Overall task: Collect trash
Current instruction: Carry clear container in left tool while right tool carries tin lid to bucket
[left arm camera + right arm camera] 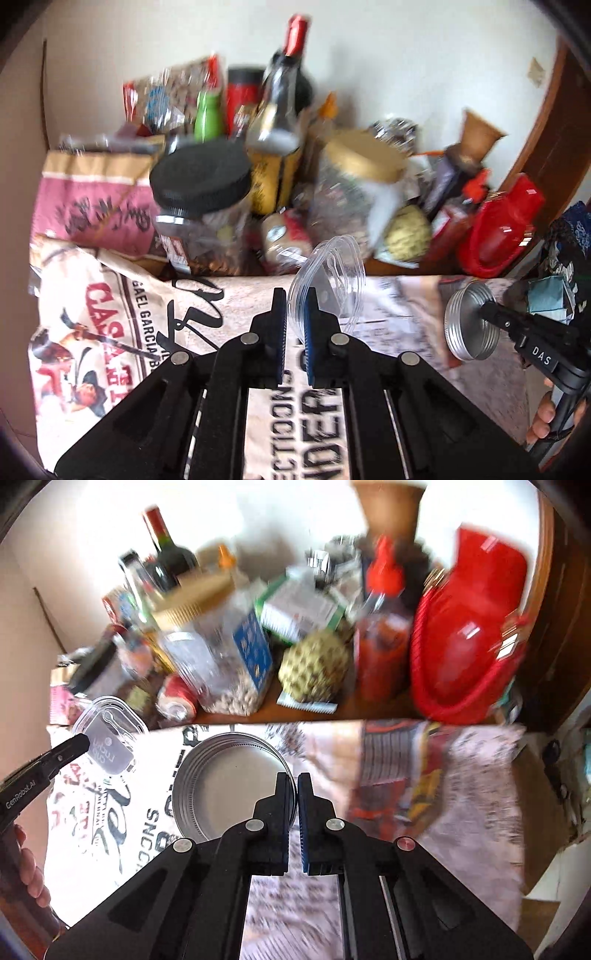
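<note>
Each thin rim is only pinched at its edge, the left gripper [296, 325] clamped on the clear lid [332, 277] and the right gripper [294, 805] on the metal lid [229, 782] above the desk [229, 306], so either could swivel or slip out and fall among the jars [199, 206].

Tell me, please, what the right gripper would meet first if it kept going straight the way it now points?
Probably the printed cloth, then the green bumpy fruit; depth is unclear. The right gripper already holds the metal lid.
</note>
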Motion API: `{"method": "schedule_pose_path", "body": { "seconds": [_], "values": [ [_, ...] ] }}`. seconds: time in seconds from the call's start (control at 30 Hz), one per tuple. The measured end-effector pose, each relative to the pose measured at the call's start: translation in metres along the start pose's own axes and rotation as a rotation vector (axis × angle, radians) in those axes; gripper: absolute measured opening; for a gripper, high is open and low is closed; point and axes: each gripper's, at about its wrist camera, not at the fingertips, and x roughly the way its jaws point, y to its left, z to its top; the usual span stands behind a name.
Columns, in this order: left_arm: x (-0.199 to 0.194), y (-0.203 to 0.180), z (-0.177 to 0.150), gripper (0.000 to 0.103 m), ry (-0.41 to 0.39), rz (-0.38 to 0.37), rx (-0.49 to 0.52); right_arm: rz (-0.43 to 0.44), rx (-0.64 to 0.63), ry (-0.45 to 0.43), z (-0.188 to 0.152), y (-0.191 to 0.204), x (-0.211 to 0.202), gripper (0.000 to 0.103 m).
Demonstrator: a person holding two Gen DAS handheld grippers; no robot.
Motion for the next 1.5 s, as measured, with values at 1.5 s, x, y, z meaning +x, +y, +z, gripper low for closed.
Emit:
{"method": "schedule_pose_path", "body": {
  "seconds": [1.5],
  "values": [
    [-0.42,-0.104,-0.263,0.007,-0.317,-0.085,0.078,0.051,-0.05,-0.311,-0.259,0.034,-0.343,0.004]
  ]
}}
